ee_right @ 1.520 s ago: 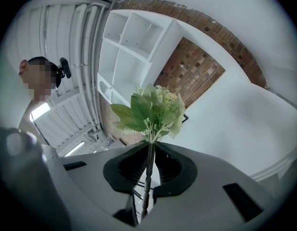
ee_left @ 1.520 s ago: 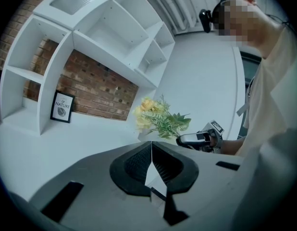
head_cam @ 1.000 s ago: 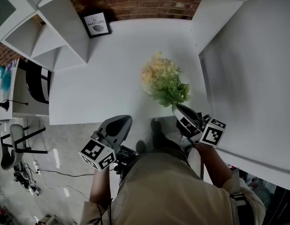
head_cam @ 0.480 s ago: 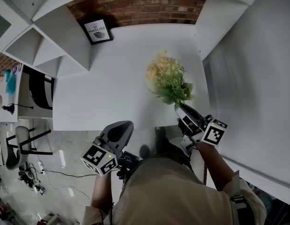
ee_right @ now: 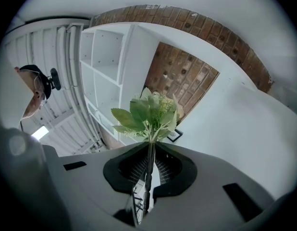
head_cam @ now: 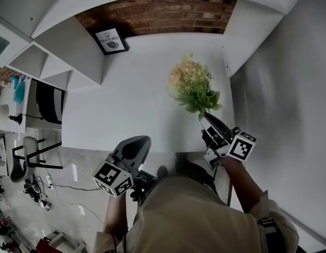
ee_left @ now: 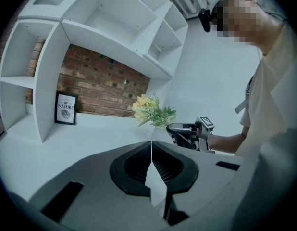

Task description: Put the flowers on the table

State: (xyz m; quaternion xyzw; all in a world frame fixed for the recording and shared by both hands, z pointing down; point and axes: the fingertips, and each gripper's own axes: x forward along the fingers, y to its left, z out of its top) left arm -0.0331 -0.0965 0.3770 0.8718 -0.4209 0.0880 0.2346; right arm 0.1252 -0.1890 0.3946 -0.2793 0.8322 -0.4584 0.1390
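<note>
My right gripper is shut on the stems of a bunch of flowers, yellow and peach blooms over green leaves. The bunch hangs over the right side of the white table. In the right gripper view the stems run between the closed jaws and the leaves fan out ahead. My left gripper hovers at the table's near edge, shut with nothing in it. From the left gripper view the flowers and the right gripper show ahead to the right.
A framed print reading "NATURE" leans against the brick wall at the table's back left. White shelving borders the left side and a white wall panel the right. A chair stands on the floor at the left.
Both grippers have moved forward toward the table. The flowers have travelled with the right gripper, further over the tabletop. Neither gripper's jaws changed.
</note>
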